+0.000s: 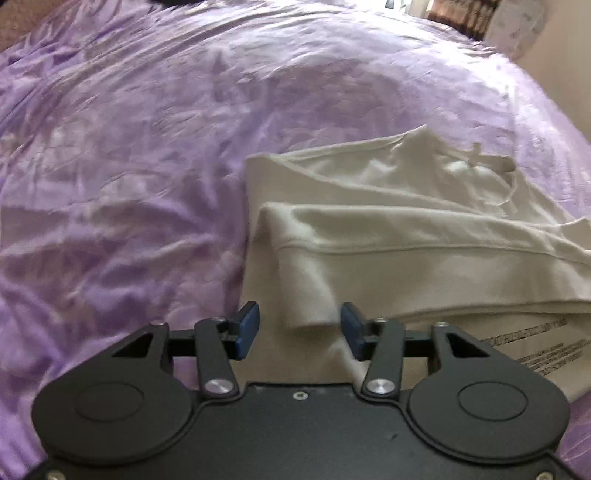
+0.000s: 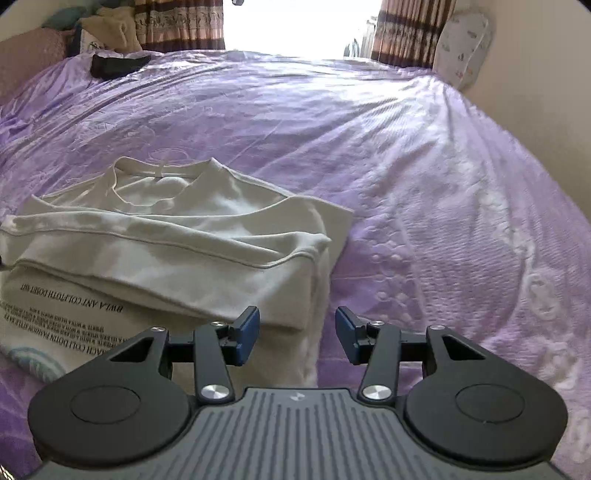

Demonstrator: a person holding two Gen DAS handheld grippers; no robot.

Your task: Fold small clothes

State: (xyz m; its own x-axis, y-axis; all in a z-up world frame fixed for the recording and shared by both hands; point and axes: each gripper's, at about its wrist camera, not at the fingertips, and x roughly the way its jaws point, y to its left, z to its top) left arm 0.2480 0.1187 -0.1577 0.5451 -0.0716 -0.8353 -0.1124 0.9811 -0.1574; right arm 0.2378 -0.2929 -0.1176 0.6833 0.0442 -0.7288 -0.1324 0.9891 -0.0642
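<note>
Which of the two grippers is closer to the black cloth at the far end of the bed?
Hard to call; both are far from it. The right gripper sees the black cloth far ahead-left; the left gripper sits at the white shirt.

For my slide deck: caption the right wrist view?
Open right gripper above partly folded white cotton T-shirt on purple bedspread.

Daylight from window (image 2: 301,27) — blown out w/ glare. Left view motion-blurred, esp. bedspread (image 1: 147,147); right view sharper. Fisheye warp, dark corners at edges.
</note>
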